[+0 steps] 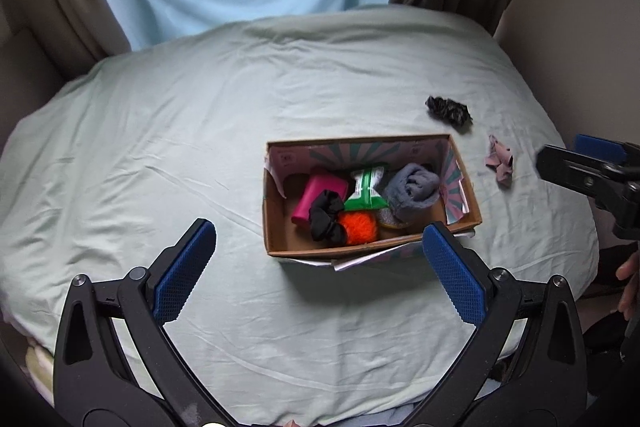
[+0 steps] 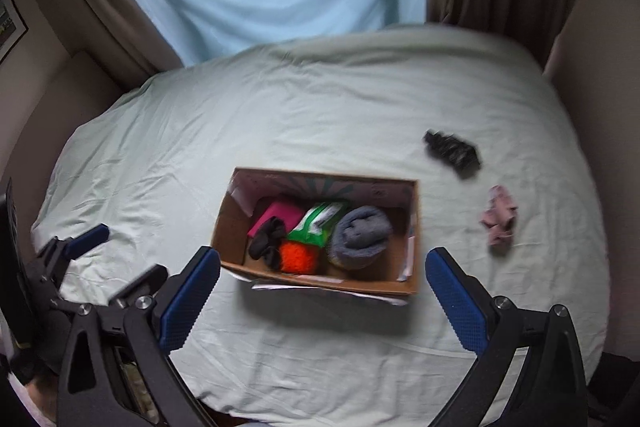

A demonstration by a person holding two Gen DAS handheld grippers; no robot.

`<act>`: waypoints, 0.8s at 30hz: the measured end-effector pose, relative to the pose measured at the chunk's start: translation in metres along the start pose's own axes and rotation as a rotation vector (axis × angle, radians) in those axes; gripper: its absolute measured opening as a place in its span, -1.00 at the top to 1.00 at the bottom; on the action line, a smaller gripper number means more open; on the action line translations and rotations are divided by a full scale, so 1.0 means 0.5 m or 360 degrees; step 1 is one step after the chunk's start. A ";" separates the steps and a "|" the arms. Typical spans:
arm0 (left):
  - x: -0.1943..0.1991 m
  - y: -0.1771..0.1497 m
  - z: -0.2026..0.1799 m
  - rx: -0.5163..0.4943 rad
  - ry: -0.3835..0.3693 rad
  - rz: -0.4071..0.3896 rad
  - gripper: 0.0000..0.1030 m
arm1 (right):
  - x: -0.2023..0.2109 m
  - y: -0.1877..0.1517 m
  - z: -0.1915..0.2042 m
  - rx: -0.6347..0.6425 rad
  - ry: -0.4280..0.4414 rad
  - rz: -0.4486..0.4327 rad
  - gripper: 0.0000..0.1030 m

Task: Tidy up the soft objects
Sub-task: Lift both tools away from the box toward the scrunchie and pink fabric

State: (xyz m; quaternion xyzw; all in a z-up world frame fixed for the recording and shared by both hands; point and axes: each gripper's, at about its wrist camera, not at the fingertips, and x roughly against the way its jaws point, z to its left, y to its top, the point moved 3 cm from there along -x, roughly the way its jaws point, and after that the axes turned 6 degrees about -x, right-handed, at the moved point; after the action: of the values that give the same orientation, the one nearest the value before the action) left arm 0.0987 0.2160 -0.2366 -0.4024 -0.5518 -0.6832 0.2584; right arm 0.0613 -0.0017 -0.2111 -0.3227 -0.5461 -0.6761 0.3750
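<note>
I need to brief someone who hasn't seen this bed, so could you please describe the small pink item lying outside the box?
On the pale green bed, find the open cardboard box; two loose items lie to its right. The pink crumpled cloth is the nearer one, pale and folded, unlike the dark patterned scrunchie farther back.

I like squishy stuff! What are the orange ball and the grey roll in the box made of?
The orange ball looks like fuzzy yarn or bristly plastic; its edge is spiky. The grey roll looks like soft matte terry or fleece cloth, rolled up. The box seems plain brown cardboard.
</note>
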 end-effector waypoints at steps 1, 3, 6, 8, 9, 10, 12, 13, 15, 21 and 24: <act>0.017 0.002 -0.001 0.0001 0.0018 -0.0025 -1.00 | 0.026 -0.005 -0.009 -0.0005 -0.0032 -0.0052 -0.99; 0.050 0.007 -0.004 0.0012 0.0041 -0.0078 -1.00 | 0.077 -0.016 -0.028 -0.0026 -0.0083 -0.0151 -0.99; 0.091 0.014 -0.011 0.0035 0.0048 -0.0141 -1.00 | 0.131 -0.027 -0.054 -0.0050 -0.0140 -0.0253 -0.99; 0.117 0.021 -0.019 0.0042 0.0074 -0.0198 -1.00 | 0.165 -0.035 -0.074 -0.0069 -0.0180 -0.0321 -0.99; 0.128 0.025 -0.025 0.0033 0.0082 -0.0221 -1.00 | 0.185 -0.038 -0.088 -0.0087 -0.0194 -0.0365 -0.99; 0.136 0.027 -0.030 0.0026 0.0089 -0.0241 -1.00 | 0.202 -0.040 -0.100 -0.0101 -0.0209 -0.0400 -0.99; 0.153 0.033 -0.045 0.0009 0.0099 -0.0280 -1.00 | 0.227 -0.044 -0.121 -0.0119 -0.0250 -0.0454 -0.99; 0.162 0.037 -0.052 0.0008 0.0106 -0.0302 -1.00 | 0.240 -0.046 -0.134 -0.0127 -0.0269 -0.0484 -0.99; 0.178 0.043 -0.066 0.0018 0.0107 -0.0340 -1.00 | 0.261 -0.049 -0.154 -0.0130 -0.0282 -0.0537 -0.99; 0.204 0.063 -0.135 0.0068 0.0133 -0.0392 -1.00 | 0.270 -0.054 -0.230 -0.0058 -0.0274 -0.0528 -0.99; 0.205 0.075 -0.181 0.0064 0.0146 -0.0406 -1.00 | 0.269 -0.050 -0.270 -0.0038 -0.0242 -0.0514 -0.99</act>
State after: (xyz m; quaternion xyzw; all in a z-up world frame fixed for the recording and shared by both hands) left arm 0.0491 0.1285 -0.1367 -0.2920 -0.5997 -0.7171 0.2023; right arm -0.0324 -0.1519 -0.1361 -0.2856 -0.6095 -0.7076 0.2152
